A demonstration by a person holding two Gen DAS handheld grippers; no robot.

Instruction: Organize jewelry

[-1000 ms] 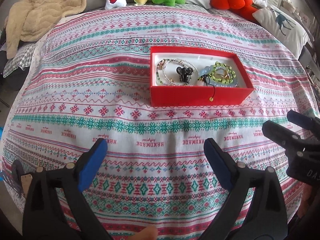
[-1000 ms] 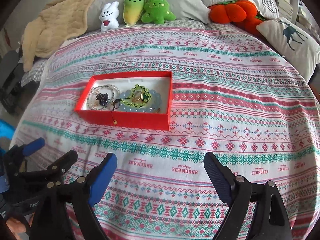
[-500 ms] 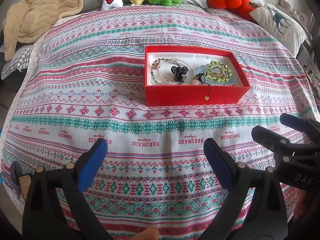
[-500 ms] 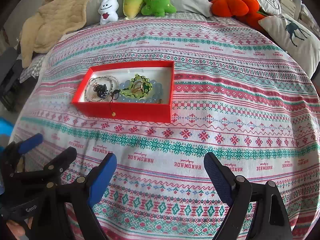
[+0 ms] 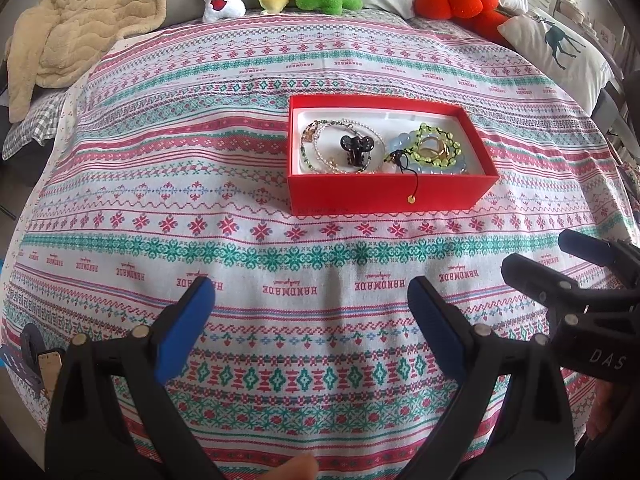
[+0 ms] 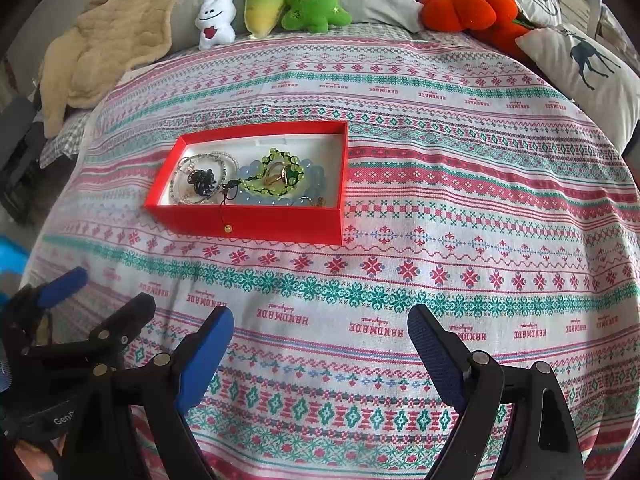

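Note:
A red jewelry box [image 5: 384,196] [image 6: 256,220] lies open on the patterned bedspread. Inside it are thin beaded bracelets [image 5: 320,144], a black hair claw [image 5: 357,148] [image 6: 203,181], a green bead bracelet [image 5: 438,146] [image 6: 280,172] with gold rings, and a pale blue bead bracelet [image 6: 260,200]. A black cord with a small gold disc [image 5: 411,199] hangs over the front wall. My left gripper [image 5: 310,298] hovers open over the bedspread in front of the box, holding nothing. My right gripper [image 6: 320,328] is open and holding nothing too, nearer than the box and to its right.
Plush toys [image 6: 260,4], an orange pumpkin cushion [image 6: 464,8] and a deer pillow [image 6: 588,68] line the far end of the bed. A beige blanket [image 5: 80,24] lies at the far left. The bedspread [image 6: 440,184] spreads wide to the right of the box.
Both views have shifted slightly, so the box sits a little lower and more to the left in frame than a second ago. Both grippers stay open and the jewelry is unmoved.

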